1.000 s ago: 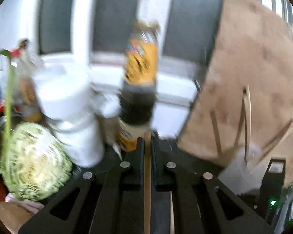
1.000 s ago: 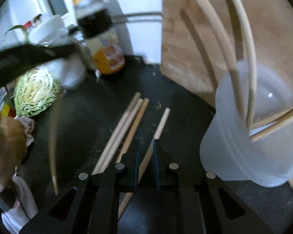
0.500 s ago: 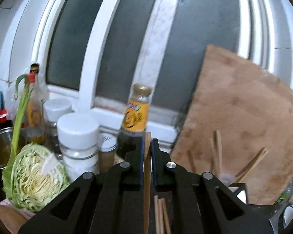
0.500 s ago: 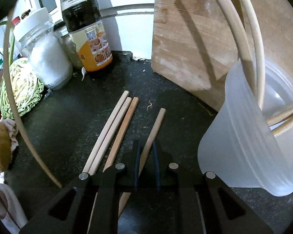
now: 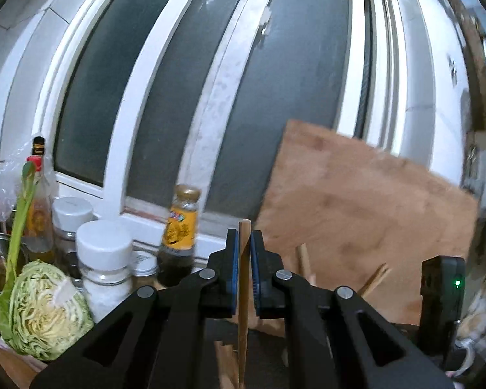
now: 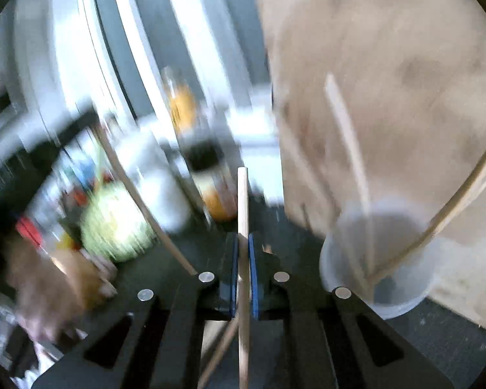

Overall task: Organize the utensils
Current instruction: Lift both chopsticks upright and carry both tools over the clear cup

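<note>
Left gripper (image 5: 243, 243): blue-lined jaws clenched on a single wooden chopstick (image 5: 243, 278), which stands upright between them, tip just above the jaw ends. Right gripper (image 6: 242, 246): jaws closing on a second chopstick (image 6: 243, 227), pads against its sides; it also stands upright.

Landmark: the wooden cutting board (image 5: 356, 227), leaning against the window (image 5: 184, 97).

Left view only, sharp: left of the board, a dark sauce bottle (image 5: 179, 236) with a yellow label; further left, a white-capped jar (image 5: 104, 269), a halved cabbage (image 5: 45, 311) and more bottles. A few chopstick ends poke up at the board's foot. The other gripper's black body with a green light shows low, in front of the board's right edge.

Right view only, heavily blurred: a frosted plastic cup (image 6: 376, 259) stands just in front of the board, with several chopsticks (image 6: 437, 223) leaning out of it. One more stick slants left of the board, beside a hand (image 6: 48, 285). Dark speckled countertop (image 6: 437, 334) under the cup.

Sticks: pale, plain wood, slim, square-cut ends.
</note>
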Demonstrator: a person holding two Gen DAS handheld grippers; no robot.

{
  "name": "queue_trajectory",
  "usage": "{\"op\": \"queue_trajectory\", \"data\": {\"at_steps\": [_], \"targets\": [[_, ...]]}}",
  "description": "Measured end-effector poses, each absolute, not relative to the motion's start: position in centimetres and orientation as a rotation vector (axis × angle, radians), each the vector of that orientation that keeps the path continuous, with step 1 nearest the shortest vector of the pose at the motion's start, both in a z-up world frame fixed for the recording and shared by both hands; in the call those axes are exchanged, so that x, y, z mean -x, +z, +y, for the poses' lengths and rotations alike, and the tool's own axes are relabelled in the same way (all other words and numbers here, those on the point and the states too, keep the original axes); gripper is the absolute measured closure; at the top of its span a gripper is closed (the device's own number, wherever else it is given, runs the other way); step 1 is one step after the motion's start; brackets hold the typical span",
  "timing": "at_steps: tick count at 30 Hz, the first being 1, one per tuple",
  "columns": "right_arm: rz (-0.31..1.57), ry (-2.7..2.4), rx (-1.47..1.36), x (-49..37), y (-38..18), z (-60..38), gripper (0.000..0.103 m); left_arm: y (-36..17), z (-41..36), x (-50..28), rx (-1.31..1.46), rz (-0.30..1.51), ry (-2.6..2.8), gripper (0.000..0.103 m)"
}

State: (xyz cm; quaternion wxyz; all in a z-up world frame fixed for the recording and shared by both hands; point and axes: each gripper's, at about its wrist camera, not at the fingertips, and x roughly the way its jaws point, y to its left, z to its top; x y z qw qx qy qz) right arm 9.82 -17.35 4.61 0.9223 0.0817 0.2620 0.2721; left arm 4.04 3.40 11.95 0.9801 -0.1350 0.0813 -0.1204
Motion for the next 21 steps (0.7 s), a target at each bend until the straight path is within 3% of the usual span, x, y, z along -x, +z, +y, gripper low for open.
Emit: {"op": "queue_trajectory", "data": {"at_steps": [12, 21], "targets": [[0.000, 0.336, -0.521, -5.7, 10.1, -29.0, 0.095, 20.1, -4.0, -1.6, 0.176, 0.088, -0.376, 0.097], [-0.107, 0.149, -0.517, -5.4, 9.8, -31.0, 0.095, 20.9, -9.6, -4.1, 0.170, 0.050, -0.408, 0.097]]}}
